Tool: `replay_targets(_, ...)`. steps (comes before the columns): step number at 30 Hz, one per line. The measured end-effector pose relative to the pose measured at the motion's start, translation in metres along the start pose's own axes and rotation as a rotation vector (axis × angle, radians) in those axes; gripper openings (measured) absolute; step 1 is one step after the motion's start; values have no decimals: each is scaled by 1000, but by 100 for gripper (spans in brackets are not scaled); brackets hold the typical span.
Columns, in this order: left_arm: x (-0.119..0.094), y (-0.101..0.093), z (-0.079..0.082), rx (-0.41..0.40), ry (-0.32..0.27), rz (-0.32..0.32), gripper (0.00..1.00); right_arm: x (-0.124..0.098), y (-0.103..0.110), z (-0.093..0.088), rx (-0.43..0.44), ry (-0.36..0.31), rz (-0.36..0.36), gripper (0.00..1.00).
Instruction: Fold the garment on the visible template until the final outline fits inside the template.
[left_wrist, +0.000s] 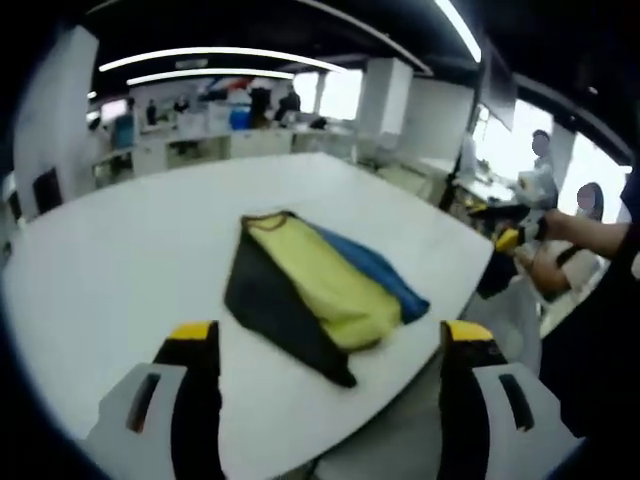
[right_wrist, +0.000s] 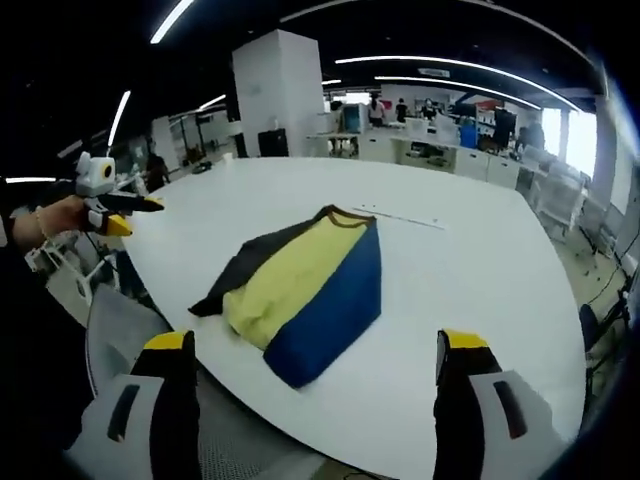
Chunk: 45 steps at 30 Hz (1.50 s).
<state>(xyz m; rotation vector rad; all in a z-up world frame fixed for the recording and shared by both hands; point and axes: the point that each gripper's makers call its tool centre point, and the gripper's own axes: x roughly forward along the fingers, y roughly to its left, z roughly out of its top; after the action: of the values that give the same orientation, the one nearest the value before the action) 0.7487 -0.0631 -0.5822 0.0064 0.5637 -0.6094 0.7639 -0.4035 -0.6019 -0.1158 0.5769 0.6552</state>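
Observation:
A folded garment (left_wrist: 315, 285) with black, yellow and blue panels lies on the white round table (left_wrist: 130, 270), near its edge. In the right gripper view the garment (right_wrist: 300, 285) has its neck opening at the far end. My left gripper (left_wrist: 330, 335) hangs above the table edge short of the garment, jaws wide apart and holding nothing. My right gripper (right_wrist: 313, 345) is also open and holding nothing, back from the blue side. The right gripper (left_wrist: 515, 238) is held in a hand off the table's side. The left gripper (right_wrist: 110, 210) likewise sits in a hand beyond the edge.
A thin faint line (right_wrist: 400, 216) runs across the table behind the garment. A grey chair (right_wrist: 120, 330) stands at the near edge. People (left_wrist: 545, 170) stand by the windows, and office desks (left_wrist: 200, 140) fill the background.

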Motion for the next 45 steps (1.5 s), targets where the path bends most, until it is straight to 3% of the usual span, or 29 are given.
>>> replay_targets(9, -18, 0, -25, -23, 39, 28, 99, -17, 8, -23, 34, 22, -25, 100)
replay_targets(20, -28, -12, -31, -25, 43, 13, 99, -28, 18, -36, 24, 42, -26, 99)
replay_targets(35, -24, -12, -29, -35, 42, 5, 99, -12, 27, -36, 23, 53, 10, 95)
replay_targets(45, -22, -8, -28, -86, 22, -2, 99, 9, 39, -41, 18, 103, 61, 80)
